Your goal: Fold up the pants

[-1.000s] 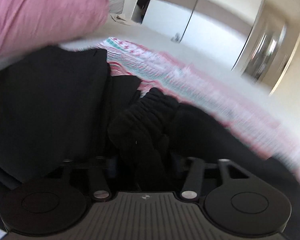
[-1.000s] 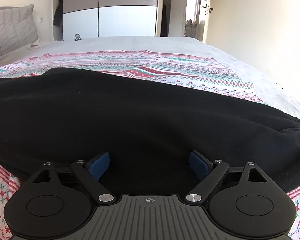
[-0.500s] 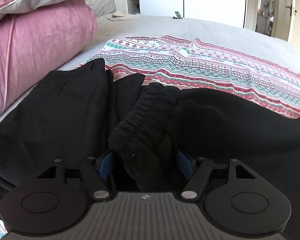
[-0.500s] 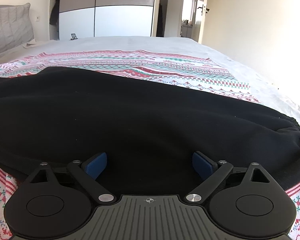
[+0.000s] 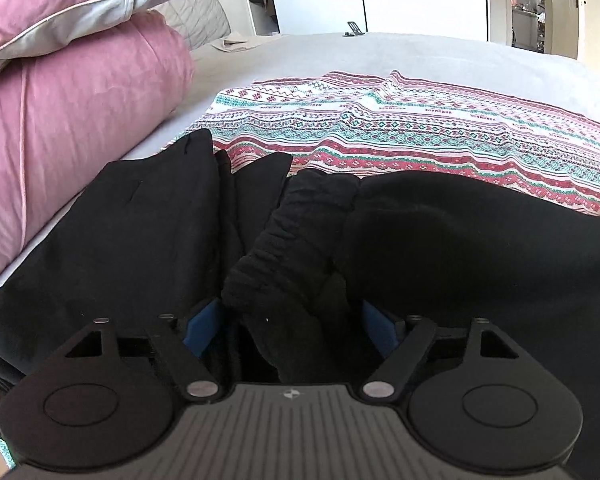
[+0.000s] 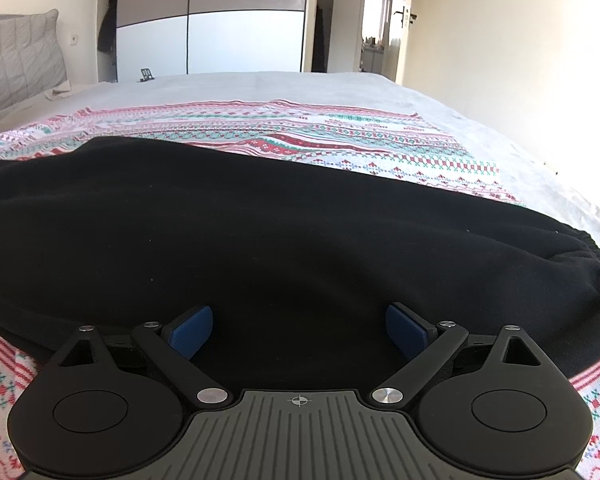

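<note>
Black pants lie spread across the patterned blanket, an elastic gathered end at the right. In the left wrist view a bunched, gathered part of the pants runs up between my left gripper's blue pads. Its jaws are opening and the pads stand just off the cloth on both sides. My right gripper hovers low over the flat black cloth with its blue pads wide apart, open.
Folded black garments lie left of the bunched cloth. Two pink pillows are stacked at the far left. Grey bedsheet stretches beyond the blanket, a small stand at its far end. Wardrobe and a door behind.
The left view rolled from tilted and blurred to level. The left jaws widened, and their blue pads now show apart from the bunched cloth. The right gripper kept still.
</note>
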{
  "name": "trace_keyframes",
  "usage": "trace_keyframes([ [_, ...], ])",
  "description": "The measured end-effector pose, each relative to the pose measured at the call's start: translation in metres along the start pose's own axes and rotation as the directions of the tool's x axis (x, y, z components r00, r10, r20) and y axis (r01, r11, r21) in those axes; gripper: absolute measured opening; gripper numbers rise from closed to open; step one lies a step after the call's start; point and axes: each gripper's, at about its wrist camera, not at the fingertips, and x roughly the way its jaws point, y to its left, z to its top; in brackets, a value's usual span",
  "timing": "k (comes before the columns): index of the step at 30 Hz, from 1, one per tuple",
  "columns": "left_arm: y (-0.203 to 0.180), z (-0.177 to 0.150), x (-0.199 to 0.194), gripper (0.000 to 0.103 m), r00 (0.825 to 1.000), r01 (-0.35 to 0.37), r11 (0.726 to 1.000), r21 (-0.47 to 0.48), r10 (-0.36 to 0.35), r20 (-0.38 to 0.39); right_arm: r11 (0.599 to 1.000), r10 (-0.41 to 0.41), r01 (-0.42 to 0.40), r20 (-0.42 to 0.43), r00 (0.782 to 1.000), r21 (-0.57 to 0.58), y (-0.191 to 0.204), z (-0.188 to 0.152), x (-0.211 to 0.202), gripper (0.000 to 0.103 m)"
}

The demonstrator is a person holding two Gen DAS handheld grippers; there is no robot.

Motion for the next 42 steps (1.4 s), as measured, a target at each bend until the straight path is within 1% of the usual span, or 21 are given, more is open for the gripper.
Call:
trace_keyframes([
  [3, 0.003, 0.002, 0.000, 0.081, 1.000, 0.020, 1.000, 0.008, -0.020, -0.006, 0.986, -0.130, 0.125, 0.030, 0.991, 0.114, -0.025, -0.005, -0.021, 0.094],
  [6, 0.004, 0.004, 0.000, 0.081, 0.999, 0.031, 0.999, 0.015, -0.031, -0.007, 0.942, -0.092, 0.079, 0.027, 0.995, 0.327, -0.078, -0.021, -0.037, 0.093],
  [7, 0.004, 0.004, -0.001, 0.081, 0.999, 0.034, 0.999, 0.017, -0.034, -0.004, 0.923, -0.096, 0.081, 0.020, 0.995, 0.377, -0.094, -0.025, -0.042, 0.092],
  [9, 0.005, 0.004, -0.005, 0.081, 0.999, 0.030, 0.999, 0.023, -0.031, 0.010, 0.895, -0.157, 0.147, -0.012, 0.988, 0.420, -0.117, -0.027, -0.050, 0.078],
  [10, 0.006, 0.004, -0.008, 0.082, 0.999, 0.027, 0.999, 0.022, -0.027, 0.019, 0.876, -0.180, 0.168, -0.018, 0.984, 0.451, -0.129, -0.027, -0.054, 0.075],
  [11, 0.007, 0.004, -0.012, 0.082, 0.999, 0.028, 0.999, 0.018, -0.028, 0.027, 0.851, -0.170, 0.153, -0.012, 0.985, 0.503, -0.142, -0.028, -0.058, 0.068],
  [12, 0.008, 0.005, -0.016, 0.082, 0.999, 0.032, 0.999, 0.014, -0.033, 0.038, 0.818, -0.132, 0.112, -0.005, 0.991, 0.565, -0.154, -0.029, -0.058, 0.063],
  [14, 0.011, 0.006, -0.027, 0.083, 0.997, 0.023, 1.000, 0.007, -0.024, 0.079, 0.741, -0.056, 0.043, -0.002, 0.998, 0.670, -0.173, -0.033, -0.051, 0.063],
  [15, 0.011, 0.007, -0.032, 0.084, 0.995, 0.007, 1.000, 0.004, -0.007, 0.101, 0.725, -0.040, 0.033, -0.006, 0.999, 0.688, -0.177, -0.033, -0.045, 0.063],
  [17, 0.008, 0.007, -0.040, 0.084, 0.991, 0.003, 1.000, 0.006, -0.004, 0.136, 0.734, -0.045, 0.039, -0.009, 0.999, 0.678, -0.178, -0.028, -0.036, 0.063],
  [21, -0.018, 0.000, -0.042, 0.084, 0.986, 0.037, 0.993, 0.112, -0.054, 0.158, 0.746, -0.031, 0.022, 0.002, 1.000, 0.666, -0.176, -0.010, -0.016, 0.063],
  [22, -0.025, -0.003, -0.040, 0.084, 0.985, 0.037, 0.989, 0.142, -0.061, 0.163, 0.752, -0.032, 0.024, 0.000, 0.999, 0.659, -0.177, -0.006, -0.010, 0.059],
  [24, -0.035, -0.009, -0.032, 0.084, 0.986, 0.045, 0.981, 0.189, -0.074, 0.147, 0.753, -0.042, 0.037, -0.007, 0.999, 0.657, -0.181, 0.003, -0.004, 0.039],
  [25, -0.037, -0.011, -0.025, 0.084, 0.990, 0.039, 0.980, 0.197, -0.065, 0.128, 0.738, -0.038, 0.030, -0.003, 0.999, 0.674, -0.184, 0.004, -0.002, 0.036],
  [28, -0.036, -0.019, -0.009, 0.085, 0.993, 0.010, 0.979, 0.206, -0.033, 0.110, 0.657, -0.004, -0.033, 0.047, 0.999, 0.753, -0.200, -0.005, -0.001, 0.026],
  [30, -0.033, -0.022, -0.005, 0.087, 0.993, 0.012, 0.976, 0.216, -0.037, 0.114, 0.632, -0.003, -0.057, 0.076, 0.997, 0.773, -0.207, -0.007, -0.001, 0.018],
  [34, -0.026, -0.022, -0.005, 0.089, 0.992, 0.024, 0.977, 0.210, -0.050, 0.117, 0.667, -0.073, -0.055, 0.138, 0.988, 0.743, -0.196, -0.002, -0.012, 0.014],
  [37, -0.021, -0.022, -0.006, 0.090, 0.992, 0.046, 0.982, 0.181, -0.066, 0.106, 0.670, -0.103, -0.019, 0.119, 0.988, 0.742, -0.191, -0.002, -0.005, 0.011],
  [39, -0.016, -0.022, -0.006, 0.090, 0.991, 0.068, 0.984, 0.166, -0.085, 0.101, 0.675, -0.123, -0.025, 0.146, 0.982, 0.737, -0.187, 0.000, -0.012, 0.008],
  [41, -0.010, -0.022, -0.011, 0.090, 0.990, 0.083, 0.984, 0.158, -0.100, 0.102, 0.712, -0.160, -0.012, 0.179, 0.971, 0.702, -0.177, 0.010, -0.025, 0.008],
  [42, -0.006, -0.021, -0.014, 0.090, 0.989, 0.091, 0.985, 0.146, -0.107, 0.104, 0.744, -0.183, 0.003, 0.199, 0.963, 0.668, -0.168, 0.019, -0.033, 0.008],
])
